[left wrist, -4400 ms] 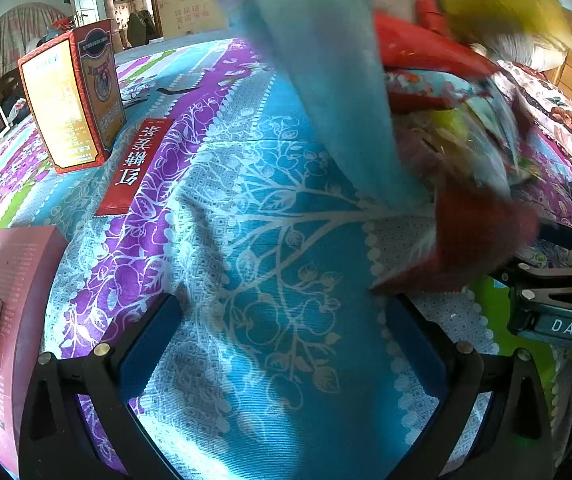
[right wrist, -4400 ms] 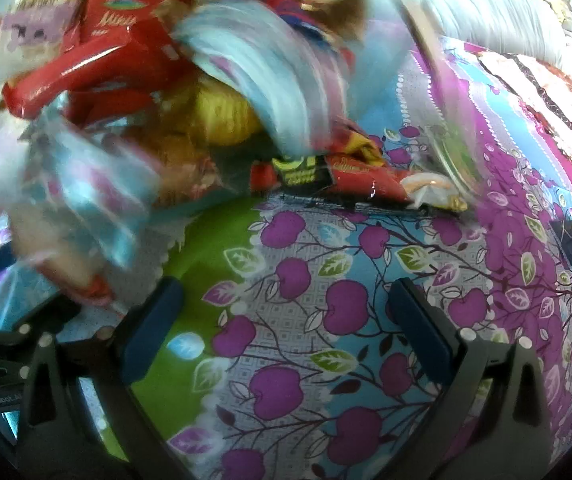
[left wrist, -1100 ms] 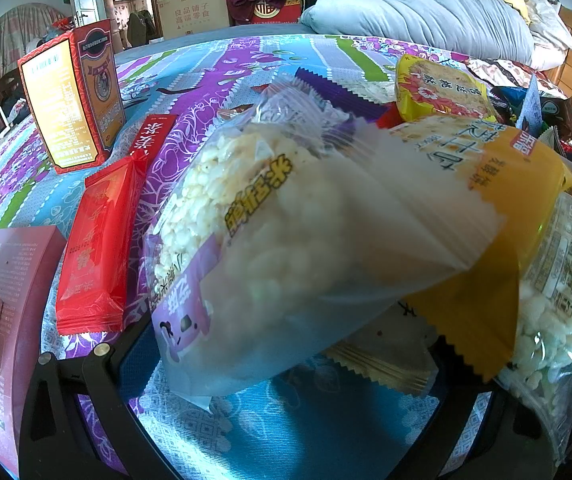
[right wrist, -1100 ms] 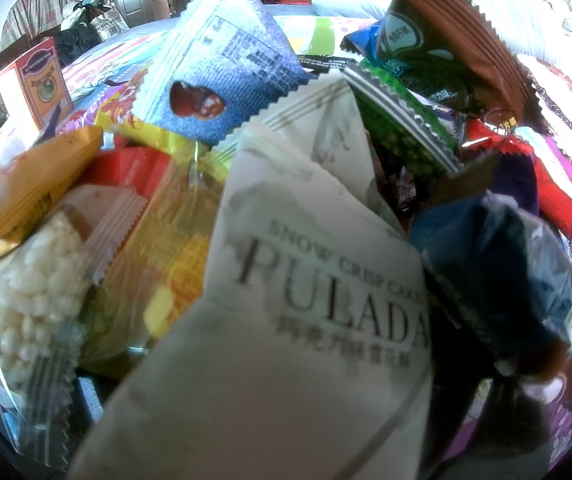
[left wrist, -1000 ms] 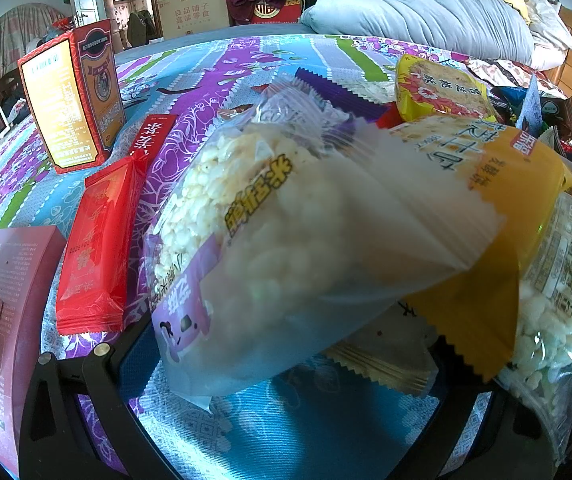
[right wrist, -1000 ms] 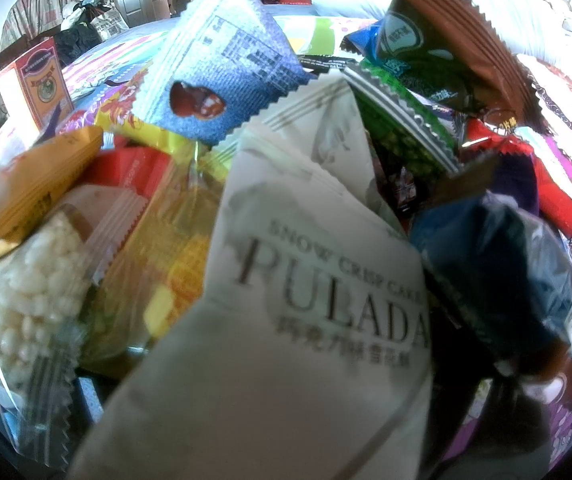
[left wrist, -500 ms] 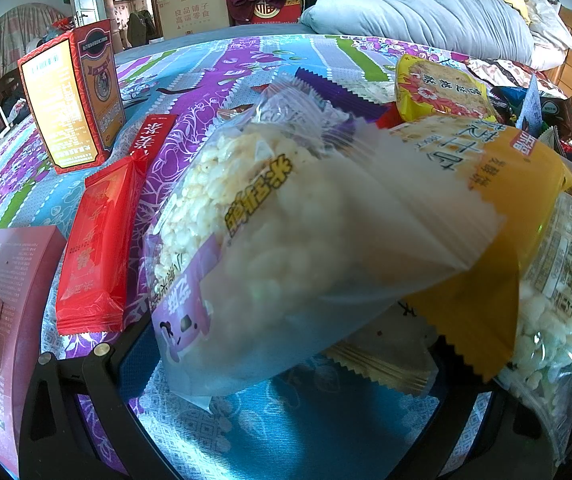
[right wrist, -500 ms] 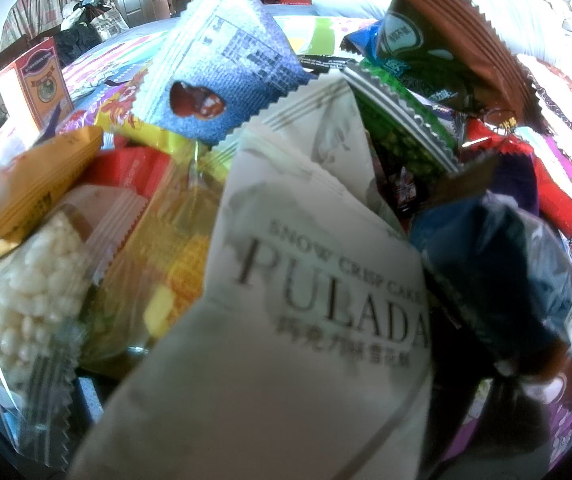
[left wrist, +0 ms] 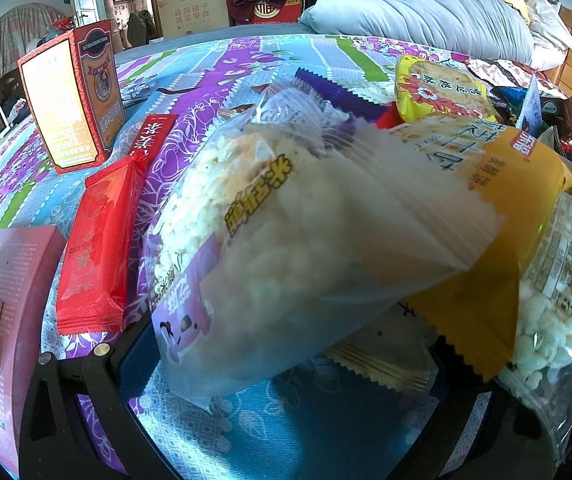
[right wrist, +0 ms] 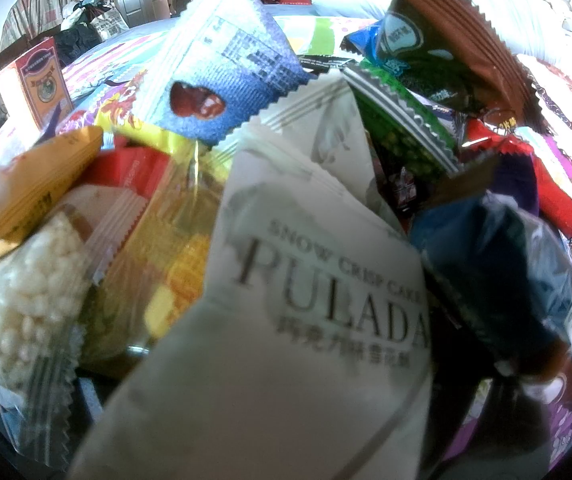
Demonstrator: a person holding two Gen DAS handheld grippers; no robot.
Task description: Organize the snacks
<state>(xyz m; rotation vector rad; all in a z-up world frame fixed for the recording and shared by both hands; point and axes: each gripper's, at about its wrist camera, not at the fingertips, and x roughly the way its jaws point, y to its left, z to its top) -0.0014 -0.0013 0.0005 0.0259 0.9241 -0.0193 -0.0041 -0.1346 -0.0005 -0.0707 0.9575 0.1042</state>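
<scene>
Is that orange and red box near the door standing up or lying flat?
Upright: the orange and red box stands on its short end on the bedspread.

Left gripper [left wrist: 286, 392] low over a patterned purple-and-blue bedspread [left wrist: 214, 80], fingers spread wide. A clear puffed-rice snack bag [left wrist: 270, 240] lies across the gap between them, an orange-edged packet [left wrist: 497, 208] overlapping its right end. Further right, a second puffed-rice bag [left wrist: 561, 296]. Left of the pile: a flat red packet [left wrist: 98, 248], a long red sachet [left wrist: 154, 136], an upright red-and-yellow box [left wrist: 70, 96], and a pink box [left wrist: 10, 280]. Behind, a yellow biscuit packet [left wrist: 437, 88] and a grey pillow [left wrist: 425, 8].
</scene>
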